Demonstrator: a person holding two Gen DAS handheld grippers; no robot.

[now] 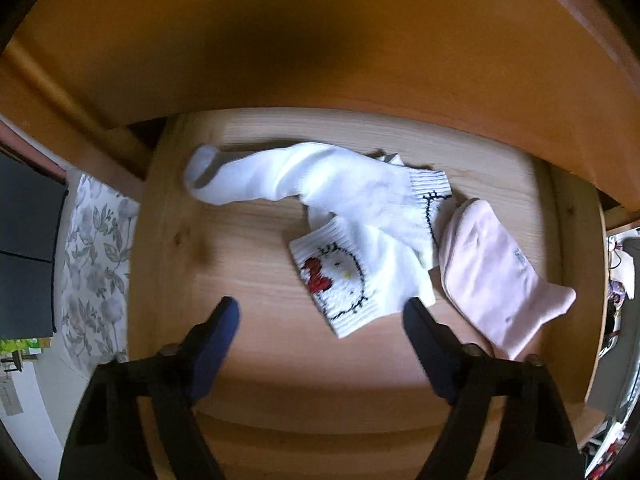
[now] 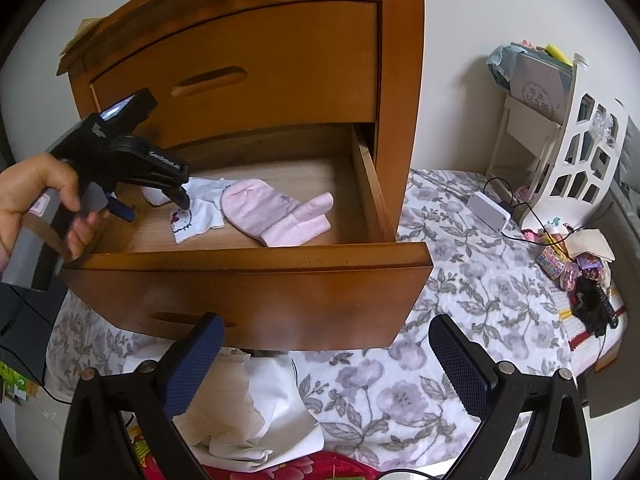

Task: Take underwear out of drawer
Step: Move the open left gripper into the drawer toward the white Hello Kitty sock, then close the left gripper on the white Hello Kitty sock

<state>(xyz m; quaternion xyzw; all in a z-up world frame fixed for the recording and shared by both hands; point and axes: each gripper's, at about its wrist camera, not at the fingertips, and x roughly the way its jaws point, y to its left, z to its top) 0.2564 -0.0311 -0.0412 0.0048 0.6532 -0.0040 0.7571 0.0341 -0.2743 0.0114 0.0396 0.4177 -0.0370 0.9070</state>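
The lower drawer [image 2: 248, 276] of a wooden nightstand [image 2: 256, 60] stands pulled out. On its pale floor [image 1: 248, 248] lies a white knitted piece with a red-bowed cat face [image 1: 340, 276] [image 2: 196, 220], a plain white piece [image 1: 256, 176] behind it, and a pink piece [image 1: 492, 276] [image 2: 276, 216] to the right. My left gripper [image 1: 320, 316] [image 2: 156, 208], held by a hand [image 2: 36, 196], points down into the drawer just above the cat-face piece, open, its pads not pressing anything. Outside the drawer front, my right gripper [image 2: 326, 328] is open with nothing between its fingers.
A floral sheet [image 2: 460, 280] covers the surface under and right of the nightstand. A white cloth [image 2: 256, 400] lies below the drawer front. A white box with a cable [image 2: 488, 210], a white rack [image 2: 576, 140] and small clutter [image 2: 576, 264] sit at right. The upper drawer [image 2: 240, 76] is closed.
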